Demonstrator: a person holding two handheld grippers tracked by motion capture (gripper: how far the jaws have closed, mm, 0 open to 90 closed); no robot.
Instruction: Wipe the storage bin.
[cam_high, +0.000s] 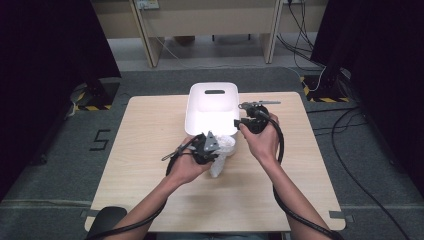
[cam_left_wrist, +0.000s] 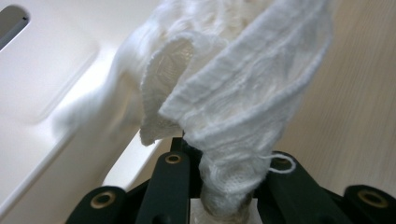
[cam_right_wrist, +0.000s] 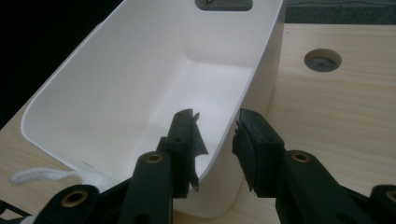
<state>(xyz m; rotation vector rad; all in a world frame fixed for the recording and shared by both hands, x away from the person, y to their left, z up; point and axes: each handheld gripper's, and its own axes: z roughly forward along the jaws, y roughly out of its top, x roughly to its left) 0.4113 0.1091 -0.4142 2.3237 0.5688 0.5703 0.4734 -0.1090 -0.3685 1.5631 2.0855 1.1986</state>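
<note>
While left claw (cam_left_wrist: 224, 186) pinches cloth (cam_left_wrist: 233, 93) — right claw (cam_right_wrist: 217, 140) straddles bin (cam_right_wrist: 140, 84) wall.

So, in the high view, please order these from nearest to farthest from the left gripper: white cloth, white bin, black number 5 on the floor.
From the left gripper:
1. White cloth, in its jaws.
2. White bin, just beyond.
3. Black number 5, far left on the floor.

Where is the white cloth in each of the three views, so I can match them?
High view: the white cloth lies centre, just below the white bin, at the left hand-held gripper.
Left gripper view: it is centre, rising from between the jaws.
Right gripper view: a small piece shows at the bottom left.
Shared landmark: the white bin.
</note>
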